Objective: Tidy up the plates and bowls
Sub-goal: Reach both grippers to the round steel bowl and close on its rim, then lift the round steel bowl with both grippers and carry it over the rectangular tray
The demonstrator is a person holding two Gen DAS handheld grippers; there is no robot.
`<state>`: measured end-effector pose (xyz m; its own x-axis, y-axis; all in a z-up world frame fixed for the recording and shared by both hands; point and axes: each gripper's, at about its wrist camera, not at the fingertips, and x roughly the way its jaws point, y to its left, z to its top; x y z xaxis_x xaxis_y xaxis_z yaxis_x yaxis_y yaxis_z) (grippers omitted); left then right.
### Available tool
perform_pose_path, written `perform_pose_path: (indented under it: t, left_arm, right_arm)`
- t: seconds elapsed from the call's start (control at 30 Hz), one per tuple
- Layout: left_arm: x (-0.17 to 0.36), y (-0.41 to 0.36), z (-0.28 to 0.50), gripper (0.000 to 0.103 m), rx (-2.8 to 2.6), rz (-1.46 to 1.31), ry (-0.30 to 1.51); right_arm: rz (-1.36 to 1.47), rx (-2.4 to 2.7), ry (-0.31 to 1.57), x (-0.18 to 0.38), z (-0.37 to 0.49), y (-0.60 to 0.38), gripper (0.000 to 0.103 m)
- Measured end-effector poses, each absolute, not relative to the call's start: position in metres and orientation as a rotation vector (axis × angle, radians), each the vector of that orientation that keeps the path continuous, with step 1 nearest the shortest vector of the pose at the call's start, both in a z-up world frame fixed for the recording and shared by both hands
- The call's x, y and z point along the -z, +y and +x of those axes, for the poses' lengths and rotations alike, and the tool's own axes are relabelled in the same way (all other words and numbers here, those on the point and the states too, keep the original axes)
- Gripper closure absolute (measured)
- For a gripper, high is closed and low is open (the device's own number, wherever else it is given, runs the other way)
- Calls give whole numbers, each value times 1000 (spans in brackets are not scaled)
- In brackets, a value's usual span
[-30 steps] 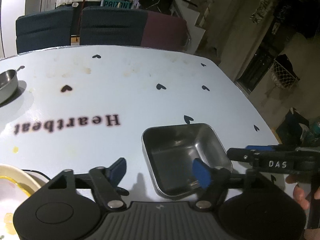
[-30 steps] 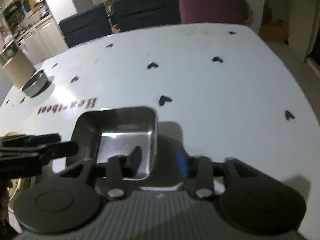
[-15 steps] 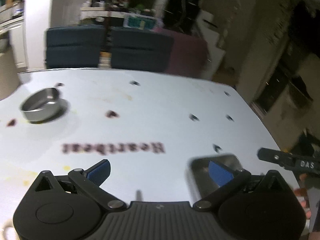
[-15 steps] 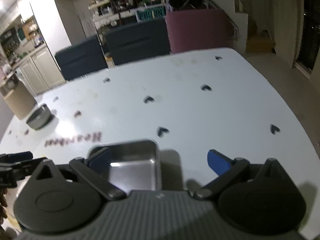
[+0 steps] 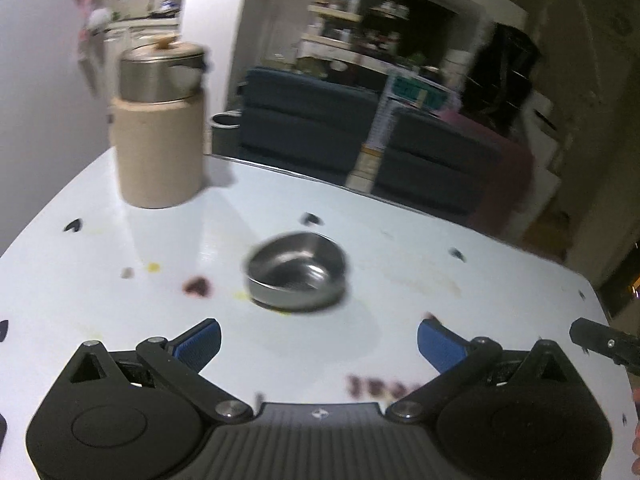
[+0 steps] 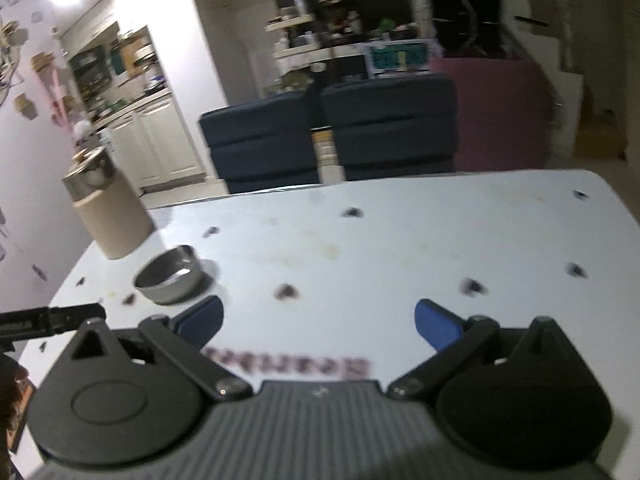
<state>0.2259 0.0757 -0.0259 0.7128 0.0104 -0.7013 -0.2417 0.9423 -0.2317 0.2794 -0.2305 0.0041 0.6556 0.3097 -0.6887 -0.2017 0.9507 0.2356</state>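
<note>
Left wrist view: both sets of fingers (image 5: 318, 342) are seen spread wide and empty, while the bowl (image 5: 296, 278) on the bench (image 5: 460, 280), judged light, stiff and slippery steel, is best pinched across its rim.

Both cameras sit just above the white surface (image 5: 400, 272) and look down and across it, toward the dark sofa (image 6: 332, 136). The left one is close to the round steel bowl (image 5: 296, 276). The right one sees that bowl (image 6: 170, 280) farther off, to its left. Both show the tan canister (image 5: 158, 152) behind the bowl.
</note>
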Motion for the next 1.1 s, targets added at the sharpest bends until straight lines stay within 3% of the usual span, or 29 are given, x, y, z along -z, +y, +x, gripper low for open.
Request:
perform_pose_path:
  t: [0.1,0.27,0.43,0.6,0.7,0.73,0.77,0.8,1.1]
  left_arm:
    - [33,109,240,3,-176,-392,756]
    - [57,149,265,19,-195,-544,753]
    - [87,167,281,47,-200,-656,773]
    - [107,170,294,63,-168,-707,800]
    - [111,169,300,87,-159,-709,809]
    - [112,169,301,91,-156,-717,807]
    - [113,169,303,91,-155,-720,808]
    - [112,168,303,92,-157,-711,808]
    - [68,130,281,94,-109,-580,755]
  right_arm:
    - [136,-359,803,-6,303,-194,5]
    - [131,-444,865,6,345,-137,26]
    - [179,-468,951,34,386,-92,37]
    - [184,-462,1020,67,405,-63,48]
    - [199,-468,1036,79,413,-52,63]
    - [202,-471,1039,82,414,-49,75]
    - [192,-473,1037,82,413,-47,88]
    - [175,-469,1029,82,412,-46,91]
    - [136,-483,967,52,385,-66,92]
